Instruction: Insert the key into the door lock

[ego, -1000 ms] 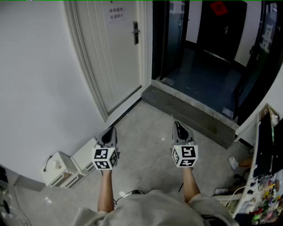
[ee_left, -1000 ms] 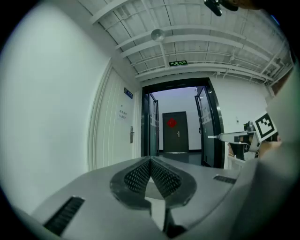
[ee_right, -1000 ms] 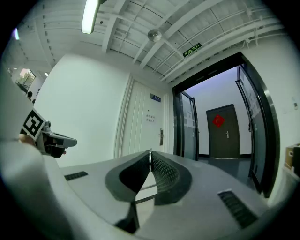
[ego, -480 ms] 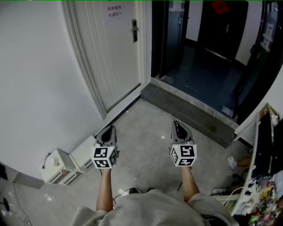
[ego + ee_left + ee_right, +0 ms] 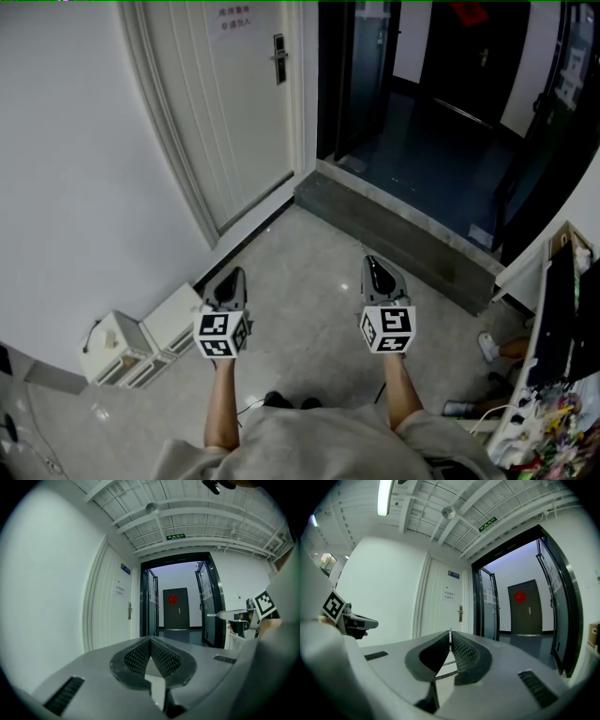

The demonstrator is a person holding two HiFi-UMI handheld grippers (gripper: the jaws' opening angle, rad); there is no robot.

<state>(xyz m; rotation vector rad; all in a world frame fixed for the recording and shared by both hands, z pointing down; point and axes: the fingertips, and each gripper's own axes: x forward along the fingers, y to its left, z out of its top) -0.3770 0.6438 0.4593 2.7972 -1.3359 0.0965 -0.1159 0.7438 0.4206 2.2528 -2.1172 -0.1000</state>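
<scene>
The door lock (image 5: 278, 52) is a dark plate with a handle on the white door (image 5: 234, 112), far ahead at the upper left. The lock (image 5: 129, 611) is small in the left gripper view and, as the lock (image 5: 460, 613), in the right gripper view. My right gripper (image 5: 372, 262) points level towards the doorway. Its jaws (image 5: 450, 638) are shut on a thin silvery key (image 5: 450, 632) that peeks out at the tips. My left gripper (image 5: 232, 274) is held beside it, level, and its jaws (image 5: 151, 640) are shut with nothing between them.
White boxes (image 5: 141, 342) stand on the floor by the wall at the left. A dark stone step (image 5: 403, 239) leads to an open glass doorway (image 5: 412, 103), with a dark door (image 5: 525, 606) beyond it. A cluttered desk edge (image 5: 553, 394) is at the right.
The person has walked forward. The door, the step and the white boxes have slid left and down in the head view. Both grippers keep their pose and stay shut.
</scene>
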